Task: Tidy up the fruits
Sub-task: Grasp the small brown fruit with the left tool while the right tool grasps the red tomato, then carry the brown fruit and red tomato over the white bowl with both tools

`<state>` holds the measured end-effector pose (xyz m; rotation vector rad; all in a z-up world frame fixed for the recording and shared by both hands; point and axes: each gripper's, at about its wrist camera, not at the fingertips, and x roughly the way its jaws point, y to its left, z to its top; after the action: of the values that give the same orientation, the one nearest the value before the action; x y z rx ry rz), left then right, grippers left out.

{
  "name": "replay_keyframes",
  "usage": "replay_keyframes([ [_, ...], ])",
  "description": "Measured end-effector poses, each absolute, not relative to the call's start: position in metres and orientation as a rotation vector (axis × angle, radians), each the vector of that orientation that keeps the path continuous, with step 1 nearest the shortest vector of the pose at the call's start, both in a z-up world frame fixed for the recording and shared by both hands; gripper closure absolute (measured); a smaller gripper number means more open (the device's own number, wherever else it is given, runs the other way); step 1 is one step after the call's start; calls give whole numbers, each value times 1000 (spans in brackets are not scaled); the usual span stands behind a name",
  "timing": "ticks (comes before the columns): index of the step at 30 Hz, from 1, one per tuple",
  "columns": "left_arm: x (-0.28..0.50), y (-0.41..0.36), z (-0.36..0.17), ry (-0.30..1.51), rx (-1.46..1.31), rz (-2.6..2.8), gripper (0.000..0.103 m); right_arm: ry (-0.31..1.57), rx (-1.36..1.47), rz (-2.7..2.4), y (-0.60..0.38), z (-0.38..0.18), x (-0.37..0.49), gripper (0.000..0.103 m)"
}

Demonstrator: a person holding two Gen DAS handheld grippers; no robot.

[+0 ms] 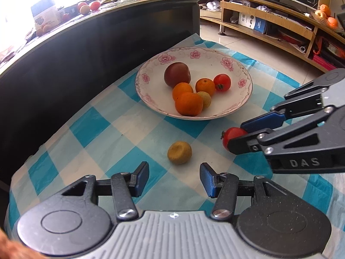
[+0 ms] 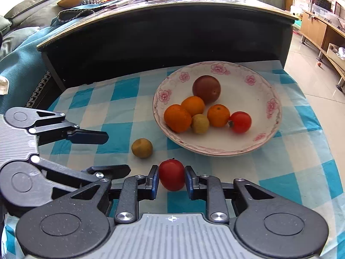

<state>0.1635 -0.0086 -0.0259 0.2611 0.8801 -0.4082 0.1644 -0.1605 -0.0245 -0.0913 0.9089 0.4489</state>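
A white floral plate (image 1: 241, 105) (image 2: 267, 133) on the blue checked cloth holds a dark red fruit (image 1: 177, 74), three oranges, a small yellow-green fruit and a red tomato (image 1: 222, 82). A loose yellow-green fruit (image 1: 179, 152) (image 2: 142, 147) lies on the cloth in front of the plate. My left gripper (image 1: 174, 178) is open and empty, just behind this fruit. My right gripper (image 2: 171, 179) is shut on a second red tomato (image 2: 172, 174) (image 1: 232, 135), close to the cloth, near the plate's front rim.
A dark cabinet (image 2: 163, 38) with a cluttered top stands right behind the cloth. A wooden shelf unit (image 1: 269, 19) lines the far wall, with tiled floor (image 1: 243, 43) beyond the cloth's edge. A sofa with blue fabric (image 2: 19, 64) is at the left.
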Motion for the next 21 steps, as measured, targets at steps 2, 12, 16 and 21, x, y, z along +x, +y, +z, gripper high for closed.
replay_keyframes([
  [2,167,-13,-28,889,256,-408,42,913,-87,443,-165,-24,162,83],
  [12,175,-30,-35,876,281,-406,42,918,-68,413,-179,-24,159,83],
  [16,177,-31,-37,865,279,-394,43,917,-66,410,-180,-23,158,83],
  [21,178,-23,-38,844,261,-396,55,916,-61,404,-182,-22,158,83],
])
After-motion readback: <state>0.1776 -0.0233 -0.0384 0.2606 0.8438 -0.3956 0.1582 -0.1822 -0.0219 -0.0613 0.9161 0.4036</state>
